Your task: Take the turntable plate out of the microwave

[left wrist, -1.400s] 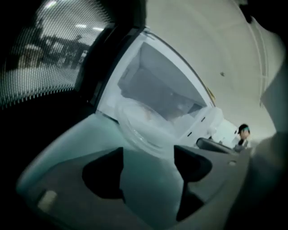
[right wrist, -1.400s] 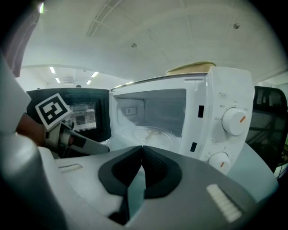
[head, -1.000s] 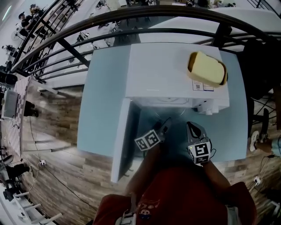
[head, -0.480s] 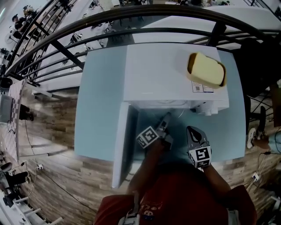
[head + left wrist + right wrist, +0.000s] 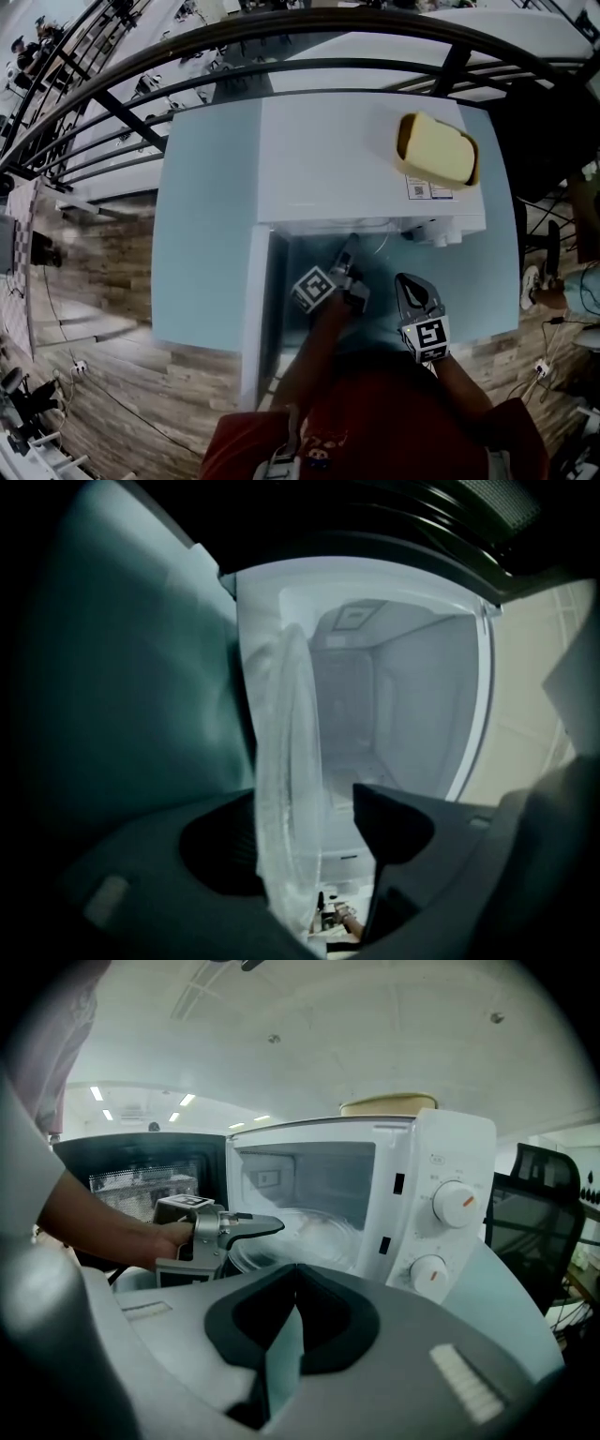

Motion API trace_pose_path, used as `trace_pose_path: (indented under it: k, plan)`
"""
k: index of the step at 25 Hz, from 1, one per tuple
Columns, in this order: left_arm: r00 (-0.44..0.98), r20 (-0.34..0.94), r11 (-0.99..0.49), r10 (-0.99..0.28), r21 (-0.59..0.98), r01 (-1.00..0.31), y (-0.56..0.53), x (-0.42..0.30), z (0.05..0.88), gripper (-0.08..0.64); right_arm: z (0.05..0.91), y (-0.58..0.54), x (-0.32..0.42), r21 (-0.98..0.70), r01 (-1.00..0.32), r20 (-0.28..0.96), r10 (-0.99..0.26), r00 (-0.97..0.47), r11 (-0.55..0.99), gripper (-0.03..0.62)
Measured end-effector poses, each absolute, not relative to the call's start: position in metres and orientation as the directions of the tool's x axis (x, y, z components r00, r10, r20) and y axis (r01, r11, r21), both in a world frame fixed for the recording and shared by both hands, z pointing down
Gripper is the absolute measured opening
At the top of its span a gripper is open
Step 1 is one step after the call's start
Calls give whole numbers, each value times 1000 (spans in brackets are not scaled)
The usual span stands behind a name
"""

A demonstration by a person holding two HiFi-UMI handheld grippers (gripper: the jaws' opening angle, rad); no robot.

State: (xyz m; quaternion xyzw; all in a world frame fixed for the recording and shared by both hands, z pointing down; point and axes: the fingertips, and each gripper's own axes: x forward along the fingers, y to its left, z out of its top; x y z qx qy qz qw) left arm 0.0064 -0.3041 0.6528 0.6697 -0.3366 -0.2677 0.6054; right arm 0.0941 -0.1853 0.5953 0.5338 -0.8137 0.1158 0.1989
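Currently: L gripper (image 5: 347, 253) is at the mouth of the microwave (image 5: 328, 159), jaws closing w/ the rim of the turntable plate (image 5: 281, 789) between them. Left gripper view has the glass edge-on. It sits against one dark pad (image 5: 220, 855), and there's a visible gap to the other pad (image 5: 394, 822), so no full clamp on it yet.

Plate is inside the cavity. Per the right gripper view, its front rim is near the opening and the L gripper is on its front-left edge. Can't tell if it's lifted off the floor of the cavity.

R gripper (image 5: 409, 286) is held back in front of the microwave, apart from it, near the control side. Its jaws are closed together w/ nothing in them.

Door (image 5: 255, 309) is swung fully open to the left in the head view. Microwave stands on a light blue table (image 5: 202, 234). A yellow loaf-shaped item (image 5: 436, 150) sits on top of the microwave, above the control side. Two knobs, upper (image 5: 459, 1204) and lower (image 5: 431, 1274), are on the front panel. A black office chair (image 5: 544, 1185) is behind the microwave, at the right of the right gripper view.
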Motion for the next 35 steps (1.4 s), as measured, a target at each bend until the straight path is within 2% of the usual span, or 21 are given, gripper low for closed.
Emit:
trace_pose_path:
  k: [3, 6, 10, 13, 16, 25, 35]
  plan:
    - [620, 25, -31, -784, 996, -80, -309, 8, 654, 243, 600, -184, 96, 25, -919, 464, -819, -338, 393, 0]
    - [607, 80, 19, -791, 994, -107, -310, 5, 667, 115, 604, -183, 94, 22, -919, 469, -816, -338, 394, 0]
    - [610, 48, -7, -791, 996, -86, -310, 7, 663, 90, 603, -183, 92, 23, -919, 461, -820, -339, 393, 0]
    - [608, 30, -19, -793, 997, -74, -309, 6, 657, 32, 599, -185, 93, 13, -924, 443, -830, -337, 382, 0]
    - [607, 41, -30, -794, 994, -107, -308, 5, 655, 28, 596, -185, 95, 10, -927, 438, -835, -334, 376, 0]
    - [609, -17, -53, -793, 998, -41, -289, 9, 643, 26, 585, -178, 103, 5, -928, 417, -844, -338, 374, 0]
    - [590, 29, -21, -807, 997, -78, -251, 6, 645, 23, 576, -162, 114, -2, -920, 380, -851, -364, 393, 0]
